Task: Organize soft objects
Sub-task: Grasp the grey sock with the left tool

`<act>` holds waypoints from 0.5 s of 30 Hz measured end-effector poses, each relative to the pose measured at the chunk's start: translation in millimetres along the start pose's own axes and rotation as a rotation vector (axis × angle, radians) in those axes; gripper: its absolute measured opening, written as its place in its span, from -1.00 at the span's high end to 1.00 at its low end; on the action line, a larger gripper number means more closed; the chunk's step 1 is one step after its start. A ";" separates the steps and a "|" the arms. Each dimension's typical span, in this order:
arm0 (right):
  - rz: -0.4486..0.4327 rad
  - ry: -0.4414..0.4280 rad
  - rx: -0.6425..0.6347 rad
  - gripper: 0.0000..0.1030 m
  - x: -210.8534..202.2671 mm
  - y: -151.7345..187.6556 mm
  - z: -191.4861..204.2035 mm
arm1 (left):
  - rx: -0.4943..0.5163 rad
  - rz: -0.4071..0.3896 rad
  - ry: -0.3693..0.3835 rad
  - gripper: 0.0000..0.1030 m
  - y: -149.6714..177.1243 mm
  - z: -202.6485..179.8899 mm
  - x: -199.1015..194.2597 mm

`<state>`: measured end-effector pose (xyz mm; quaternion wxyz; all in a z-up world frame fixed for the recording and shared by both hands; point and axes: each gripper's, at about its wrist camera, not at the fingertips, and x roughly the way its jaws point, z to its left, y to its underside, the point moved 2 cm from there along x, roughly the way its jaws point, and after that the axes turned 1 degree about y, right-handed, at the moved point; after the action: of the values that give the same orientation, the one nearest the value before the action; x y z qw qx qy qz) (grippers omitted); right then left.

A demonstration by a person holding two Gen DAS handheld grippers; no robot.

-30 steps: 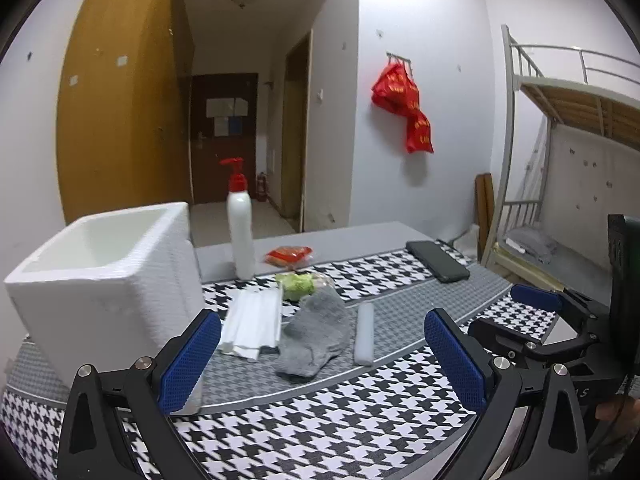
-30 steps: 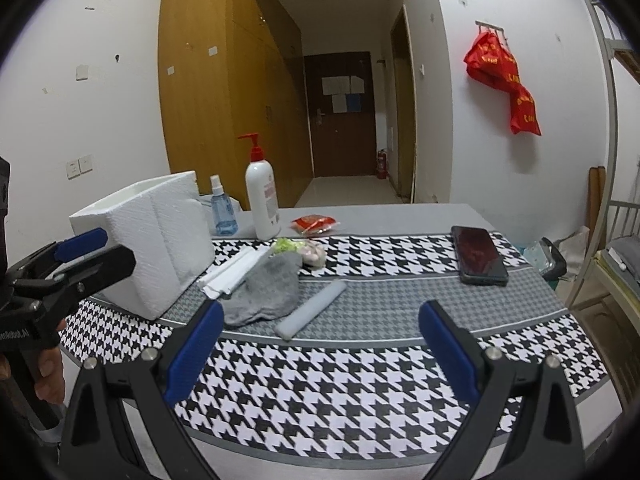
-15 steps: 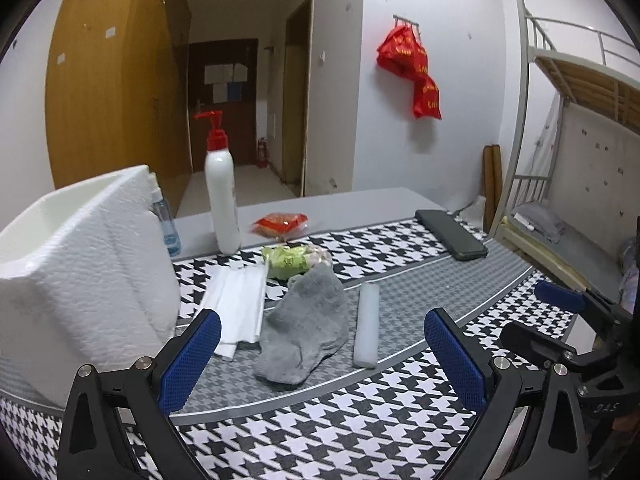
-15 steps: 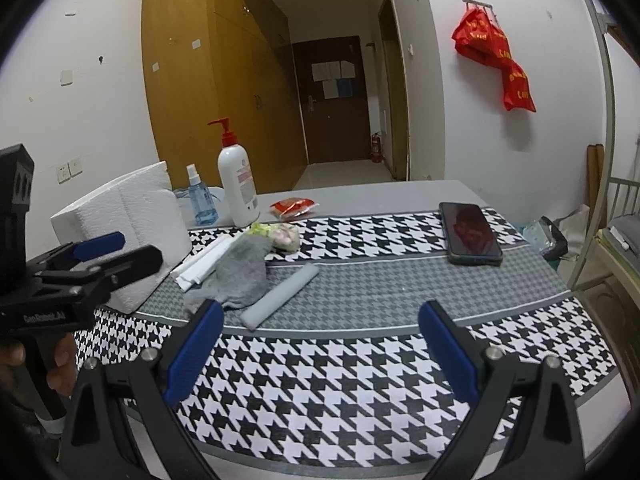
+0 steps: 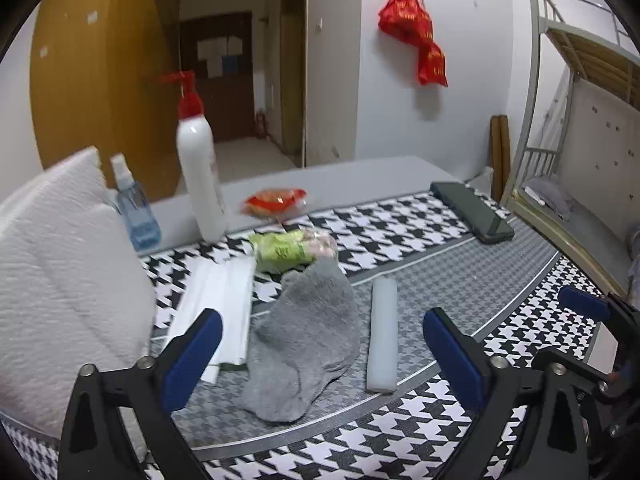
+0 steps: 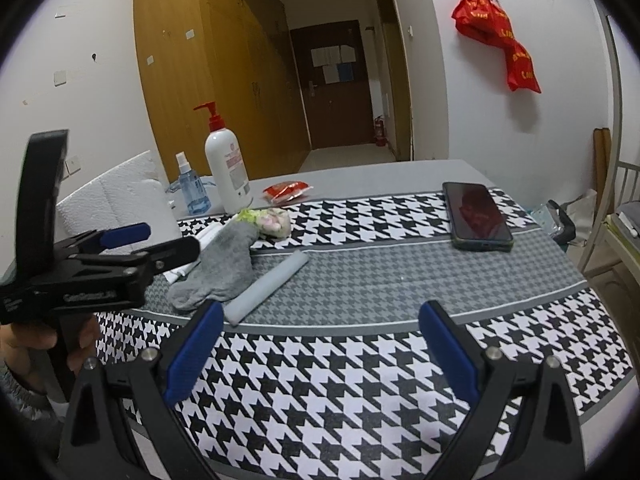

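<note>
A grey sock [image 5: 308, 332] lies crumpled on the houndstooth cloth, with a white foam stick [image 5: 383, 332] at its right and a white folded pack [image 5: 218, 296] at its left. A green and pink soft packet [image 5: 288, 250] sits just behind the sock. My left gripper [image 5: 320, 320] hovers just short of the sock; its jaws are closing, still wide apart, and touch nothing. My right gripper [image 6: 320, 312] stands open over bare cloth, with the sock [image 6: 224, 264] and the stick [image 6: 268, 286] ahead on its left. A hand holds the left gripper [image 6: 160, 242] at the left edge.
A white foam box [image 5: 60, 280] stands at the left. Behind it are a spray bottle [image 5: 134, 212], a pump bottle [image 5: 200, 168] and a red packet [image 5: 276, 202]. A phone [image 6: 476, 216] lies at the far right. A bunk bed frame [image 5: 560, 120] stands beyond the table.
Both grippers have come forward and lower towards the table. The left one has closed in on the sock, and the foam box has slid to the left edge of its view.
</note>
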<state>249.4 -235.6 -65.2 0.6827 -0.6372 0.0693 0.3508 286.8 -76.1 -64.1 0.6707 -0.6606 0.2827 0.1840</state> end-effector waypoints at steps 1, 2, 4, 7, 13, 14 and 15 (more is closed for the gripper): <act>0.004 -0.001 0.001 -0.93 1.6 0.1 -0.5 | -0.005 0.021 0.007 -0.85 0.5 1.0 5.6; 0.009 -0.003 0.004 -0.93 3.1 0.1 -0.9 | -0.010 0.036 0.012 -0.84 0.9 1.6 10.1; 0.015 -0.010 0.002 -0.93 5.1 0.4 -0.9 | -0.019 0.070 0.003 -0.77 2.0 3.0 19.6; 0.023 -0.015 -0.001 -0.93 7.7 0.8 -1.4 | -0.008 0.083 -0.003 -0.69 2.5 0.9 27.0; 0.041 -0.017 -0.003 -0.93 12.3 3.0 -1.8 | 0.009 0.125 0.007 -0.53 5.2 -1.0 40.9; 0.043 -0.018 -0.003 -0.93 12.5 3.3 -1.8 | 0.012 0.136 0.007 -0.42 5.9 -0.9 43.7; 0.045 -0.018 -0.004 -0.93 12.8 3.4 -1.6 | 0.018 0.147 0.007 -0.32 7.8 -1.1 46.5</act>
<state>257.6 -232.3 -75.2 0.6739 -0.6337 0.0768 0.3720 317.7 -82.6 -99.2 0.6604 -0.6327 0.3342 0.2280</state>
